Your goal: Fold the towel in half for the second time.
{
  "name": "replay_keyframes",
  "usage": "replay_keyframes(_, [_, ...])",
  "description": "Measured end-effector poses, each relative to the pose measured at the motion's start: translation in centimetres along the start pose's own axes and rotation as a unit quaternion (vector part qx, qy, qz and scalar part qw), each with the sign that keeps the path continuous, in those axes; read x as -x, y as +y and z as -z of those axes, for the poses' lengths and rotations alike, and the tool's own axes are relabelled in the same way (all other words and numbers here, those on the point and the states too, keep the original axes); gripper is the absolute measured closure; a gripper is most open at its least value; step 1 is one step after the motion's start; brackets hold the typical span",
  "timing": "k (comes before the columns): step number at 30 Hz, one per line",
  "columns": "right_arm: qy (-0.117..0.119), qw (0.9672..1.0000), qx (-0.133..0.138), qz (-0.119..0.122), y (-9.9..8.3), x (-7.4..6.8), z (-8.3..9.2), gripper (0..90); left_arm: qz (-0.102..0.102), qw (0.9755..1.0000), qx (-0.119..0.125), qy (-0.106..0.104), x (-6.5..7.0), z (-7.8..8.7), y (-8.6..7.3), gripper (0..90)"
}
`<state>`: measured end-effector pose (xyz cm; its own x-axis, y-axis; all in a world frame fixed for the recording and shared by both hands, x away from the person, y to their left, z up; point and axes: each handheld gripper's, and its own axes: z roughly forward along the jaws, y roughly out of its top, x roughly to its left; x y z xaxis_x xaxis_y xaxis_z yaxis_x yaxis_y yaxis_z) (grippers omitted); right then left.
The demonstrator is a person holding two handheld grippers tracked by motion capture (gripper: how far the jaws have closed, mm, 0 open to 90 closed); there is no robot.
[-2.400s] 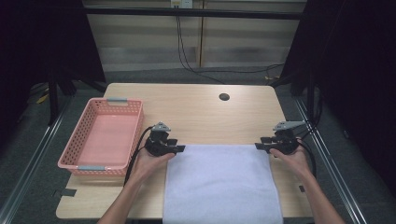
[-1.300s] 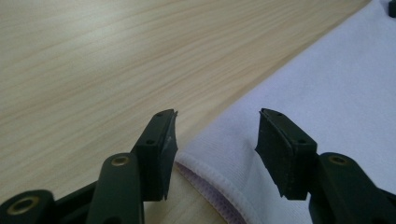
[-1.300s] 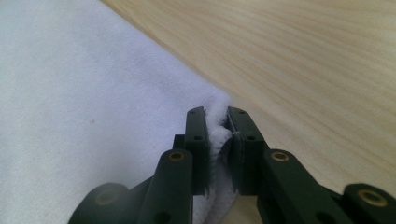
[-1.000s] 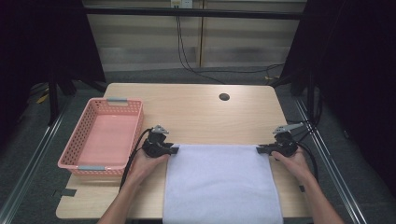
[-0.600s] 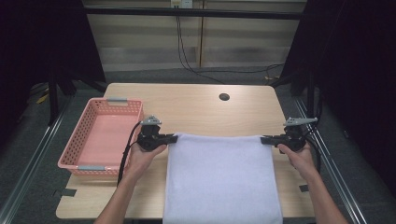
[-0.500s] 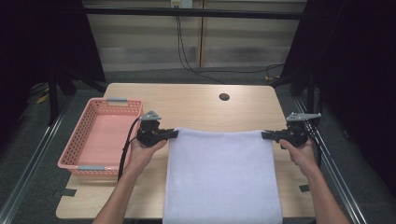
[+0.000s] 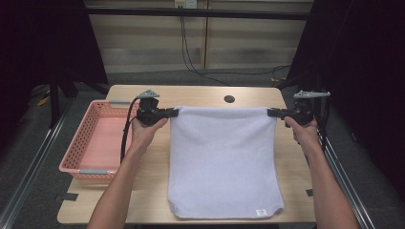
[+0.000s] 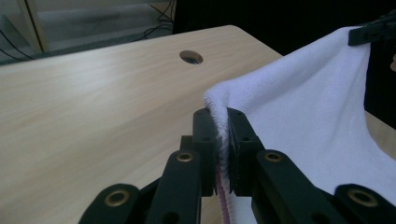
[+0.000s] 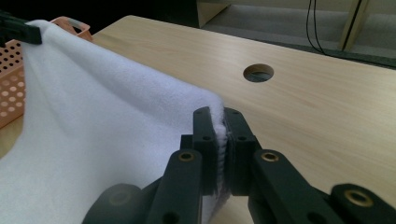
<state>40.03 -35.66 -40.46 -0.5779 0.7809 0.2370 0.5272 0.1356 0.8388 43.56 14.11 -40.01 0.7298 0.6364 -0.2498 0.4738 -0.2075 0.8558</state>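
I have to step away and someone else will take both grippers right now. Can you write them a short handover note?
Left gripper: shut on the far left corner of the white towel.
Right gripper: shut on the far right corner.
Towel: its far edge is lifted and stretched between the two grippers above the wooden table; the near edge with the small label rests at the table's front edge.
Pink basket: on the table to the left, with nothing in it.
Done: both corners gripped and raised.
Left: probably fold the towel and perhaps put it in the basket; no fold is made yet.
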Motion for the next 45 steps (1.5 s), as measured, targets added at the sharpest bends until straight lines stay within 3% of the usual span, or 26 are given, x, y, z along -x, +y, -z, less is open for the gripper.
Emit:
replay_keyframes(5, [0.006, 0.9998, 0.015, 0.005, 0.8, -0.4, 0.4, 85.5, -0.012, 0.9999, 0.001, -0.006, 0.4, 0.8, 0.0, 83.8])
replay_keyframes(10, [0.019, 0.9995, 0.008, 0.024, -0.5, -1.8, 1.9, 85.5, -0.023, 0.9994, 0.007, -0.024, 1.8, 2.2, -1.3, 83.8])
replay_keyframes(14, [0.035, 0.9985, 0.020, 0.037, -1.8, -3.4, 4.0, 85.5, -0.031, 0.9987, 0.017, -0.036, 3.5, 3.6, -2.6, 83.7])
replay_keyframes(19, [0.054, 0.9969, 0.025, 0.051, -4.0, -5.8, 6.2, 85.4, -0.048, 0.9980, 0.012, -0.038, 5.6, 5.4, -4.6, 83.4])
replay_keyframes(22, [0.065, 0.9962, 0.022, 0.052, -5.9, -7.1, 7.2, 85.4, -0.046, 0.9977, 0.009, -0.049, 6.3, 6.3, -6.2, 83.4])
replay_keyframes(28, [0.086, 0.9947, -0.008, 0.056, -9.8, -9.4, 8.9, 85.0, -0.044, 0.9961, -0.005, -0.077, 8.4, 8.2, -9.6, 83.2])
replay_keyframes(30, [0.087, 0.9946, -0.024, 0.051, -11.1, -9.7, 9.2, 84.6, -0.042, 0.9953, -0.024, -0.084, 8.8, 8.3, -11.1, 82.7])
replay_keyframes(34, [0.083, 0.9938, -0.062, 0.041, -13.9, -10.1, 9.0, 82.3, -0.036, 0.9914, -0.082, -0.095, 8.9, 7.0, -14.2, 81.8])
replay_keyframes(37, [0.089, 0.9902, -0.096, 0.047, -15.5, -10.6, 8.7, 80.7, -0.037, 0.9872, -0.115, -0.104, 9.3, 6.7, -15.2, 81.1])
replay_keyframes(39, [0.098, 0.9882, -0.107, 0.048, -16.0, -11.0, 8.9, 79.3, -0.054, 0.9849, -0.121, -0.111, 10.0, 7.2, -15.5, 80.6])
replay_keyframes(41, [0.101, 0.9878, -0.107, 0.051, -16.5, -11.4, 9.6, 76.3, -0.046, 0.9834, -0.120, -0.128, 10.3, 7.7, -15.9, 79.5])
replay_keyframes(42, [0.104, 0.9874, -0.109, 0.048, -16.8, -11.5, 10.0, 73.3, -0.046, 0.9831, -0.125, -0.126, 10.5, 8.0, -16.2, 78.6])
replay_keyframes(44, [0.098, 0.9878, -0.113, 0.044, -17.0, -11.7, 10.5, 63.8, -0.045, 0.9795, -0.135, -0.142, 10.6, 8.6, -16.6, 74.3])
replay_keyframes(45, [0.098, 0.9882, -0.111, 0.040, -17.0, -11.8, 10.7, 62.8, -0.044, 0.9804, -0.131, -0.140, 10.6, 9.0, -16.8, 73.6])
